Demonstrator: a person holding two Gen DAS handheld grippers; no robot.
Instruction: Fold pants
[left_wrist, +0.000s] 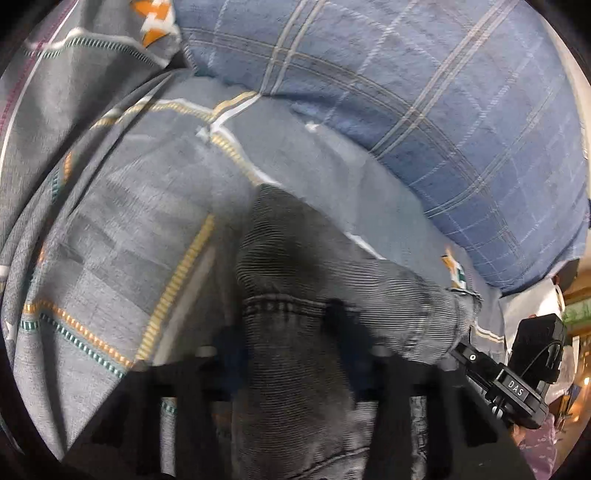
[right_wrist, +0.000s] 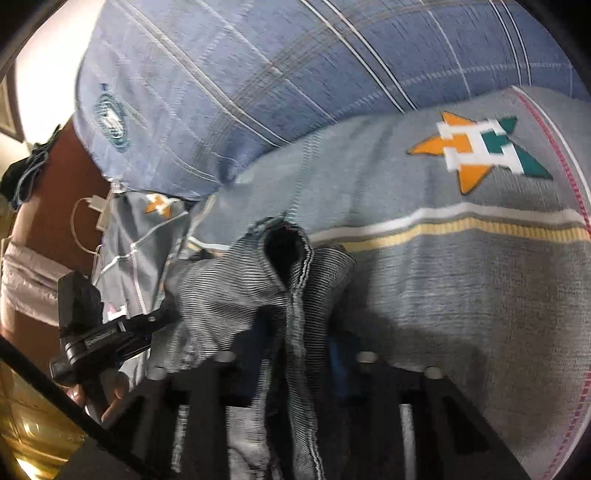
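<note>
The pants (left_wrist: 295, 266) are dark grey ribbed denim with a stitched hem. In the left wrist view my left gripper (left_wrist: 295, 354) is shut on the pants, which drape forward over the grey bedcover (left_wrist: 129, 221). In the right wrist view my right gripper (right_wrist: 295, 354) is shut on another part of the pants (right_wrist: 236, 295), whose open cuff shows dark inside. Both hold the cloth just above the bed. The right gripper appears at the lower right of the left wrist view (left_wrist: 509, 376); the left gripper appears at the lower left of the right wrist view (right_wrist: 110, 332). The fingertips are hidden by cloth.
A large blue checked pillow (left_wrist: 424, 92) lies just beyond the pants, also in the right wrist view (right_wrist: 258, 74). The bedcover bears star patterns (right_wrist: 480, 151) and stripes. A white cable and plug (right_wrist: 96, 210) hang by a brown headboard at the left.
</note>
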